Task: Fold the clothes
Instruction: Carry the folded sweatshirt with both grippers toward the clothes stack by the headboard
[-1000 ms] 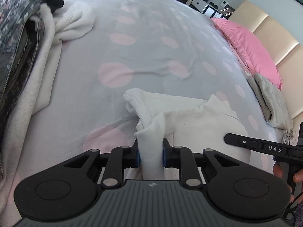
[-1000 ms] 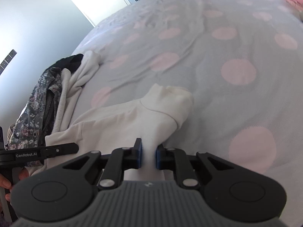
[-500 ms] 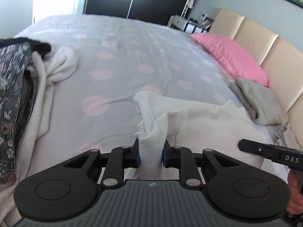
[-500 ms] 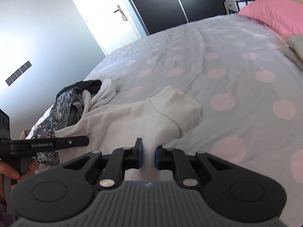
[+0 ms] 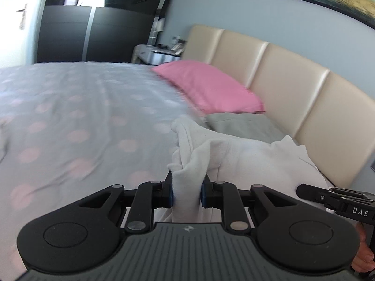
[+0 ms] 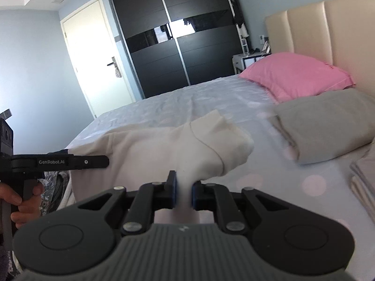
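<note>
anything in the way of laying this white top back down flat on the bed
Nothing visible on the dotted bedspread just ahead. Both grippers, left and right, are shut on the white top. The folded grey garment lies to the right, near the pink pillow.

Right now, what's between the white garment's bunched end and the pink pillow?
In the right wrist view, a folded grey garment on the bed lies between the white garment and the pink pillow.
</note>
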### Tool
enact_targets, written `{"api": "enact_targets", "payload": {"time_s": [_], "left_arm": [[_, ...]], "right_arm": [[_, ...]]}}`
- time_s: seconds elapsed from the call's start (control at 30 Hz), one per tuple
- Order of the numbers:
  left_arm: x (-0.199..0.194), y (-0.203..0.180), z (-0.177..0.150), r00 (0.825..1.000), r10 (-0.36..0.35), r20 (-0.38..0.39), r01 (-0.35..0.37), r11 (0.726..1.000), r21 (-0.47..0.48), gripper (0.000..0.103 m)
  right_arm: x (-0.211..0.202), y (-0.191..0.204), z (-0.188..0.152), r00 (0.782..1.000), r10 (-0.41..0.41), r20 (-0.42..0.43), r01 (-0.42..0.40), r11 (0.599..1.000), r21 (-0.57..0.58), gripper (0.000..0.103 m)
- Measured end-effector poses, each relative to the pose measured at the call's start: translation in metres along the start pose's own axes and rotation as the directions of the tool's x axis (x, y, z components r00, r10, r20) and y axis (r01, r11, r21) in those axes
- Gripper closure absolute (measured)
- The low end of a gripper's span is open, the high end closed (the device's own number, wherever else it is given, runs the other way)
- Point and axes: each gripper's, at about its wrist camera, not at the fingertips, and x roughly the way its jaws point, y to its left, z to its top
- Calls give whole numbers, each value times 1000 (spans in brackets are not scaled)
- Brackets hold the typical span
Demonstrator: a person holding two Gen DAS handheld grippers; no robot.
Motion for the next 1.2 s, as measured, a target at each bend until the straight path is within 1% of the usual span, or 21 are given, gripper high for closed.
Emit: {"api": "enact_targets", "payload": {"time_s": [0.13, 0.3, 0.5, 0.63, 0.73, 0.83, 0.9, 1.03, 1.1, 1.2], "left_arm": [[46, -63, 27, 995, -104, -6, 104, 991, 80, 85], [106, -147, 58, 976, -218, -22, 218, 959, 179, 85], [182, -222, 85, 945, -321, -65, 326, 907, 267, 85], [230, -257, 89, 921, -376, -103, 389, 868, 310, 85], [264, -279, 88, 902, -411, -134, 432, 835, 341, 85], [295, -298, 83, 887, -430, -170, 462, 809, 363, 85], [322, -311, 81, 882, -427, -197, 470, 795, 384, 85], [381, -335, 67, 879, -399, -259, 475, 772, 422, 85], [404, -351, 54, 878, -383, -286, 475, 766, 433, 85], [438, -369, 38, 882, -352, -315, 466, 754, 464, 85]], "right_arm": [[-39, -54, 22, 994, -96, 59, 94, 995, 43, 89], [-82, -125, 48, 968, -218, 122, 205, 972, 116, 89], [-118, -204, 69, 923, -340, 177, 303, 930, 209, 89], [-128, -248, 72, 891, -411, 194, 351, 894, 279, 89], [-131, -275, 72, 868, -461, 186, 391, 864, 317, 89], [-124, -301, 71, 851, -496, 171, 420, 839, 345, 89], [-117, -317, 70, 839, -520, 162, 444, 825, 350, 89], [-100, -355, 60, 819, -561, 121, 486, 789, 375, 89], [-86, -373, 53, 802, -590, 94, 524, 770, 363, 89], [-69, -396, 45, 780, -623, 68, 567, 748, 346, 89]]}}
